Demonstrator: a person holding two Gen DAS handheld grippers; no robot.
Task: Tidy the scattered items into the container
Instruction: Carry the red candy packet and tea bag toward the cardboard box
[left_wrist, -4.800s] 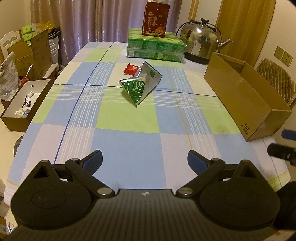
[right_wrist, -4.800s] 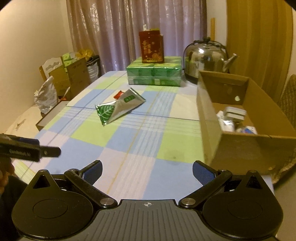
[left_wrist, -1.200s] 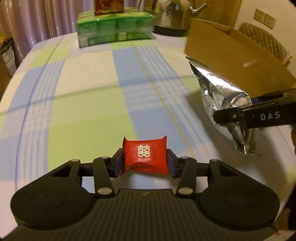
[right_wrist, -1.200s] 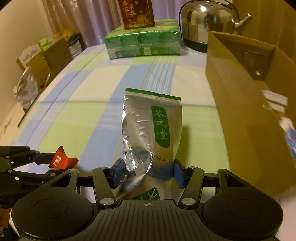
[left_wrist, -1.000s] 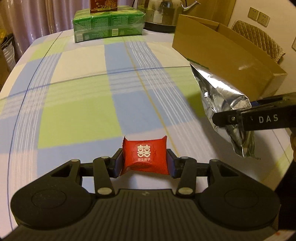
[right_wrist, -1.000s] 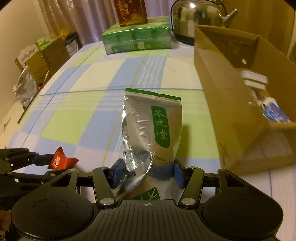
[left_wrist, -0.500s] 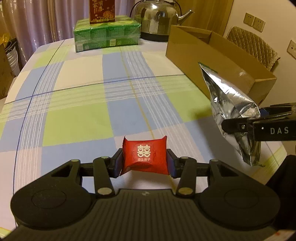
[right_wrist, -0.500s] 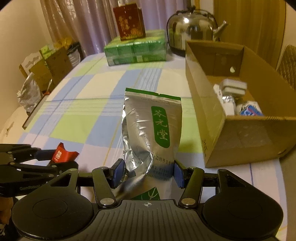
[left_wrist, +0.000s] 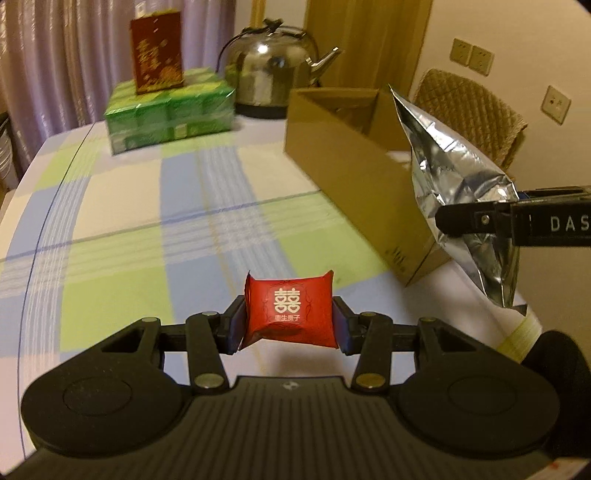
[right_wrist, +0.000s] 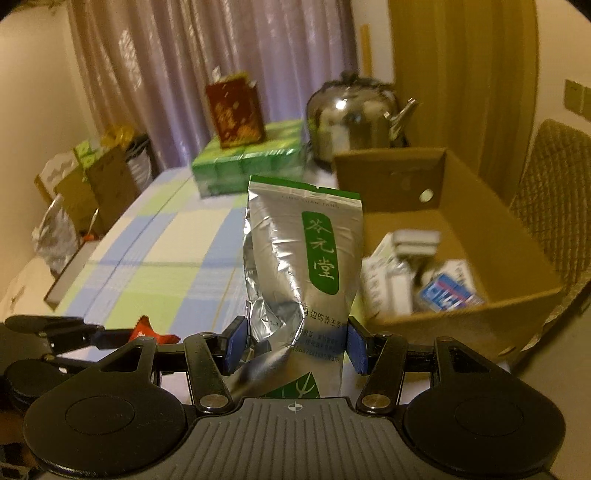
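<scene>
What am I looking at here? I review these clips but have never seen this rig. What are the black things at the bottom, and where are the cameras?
No robot: a person holds a pair of hand-held tongs in each hand, with a camera on each looking forward along its fingers. One picture is from the left tongs, shut on a red candy packet. The other is from the right tongs, shut on a silver tea pouch. Each tool also shows at the edge of the other's picture. On the checked tablecloth stand a cardboard box holding small packages, green cartons with a red box on top, and a steel kettle.
</scene>
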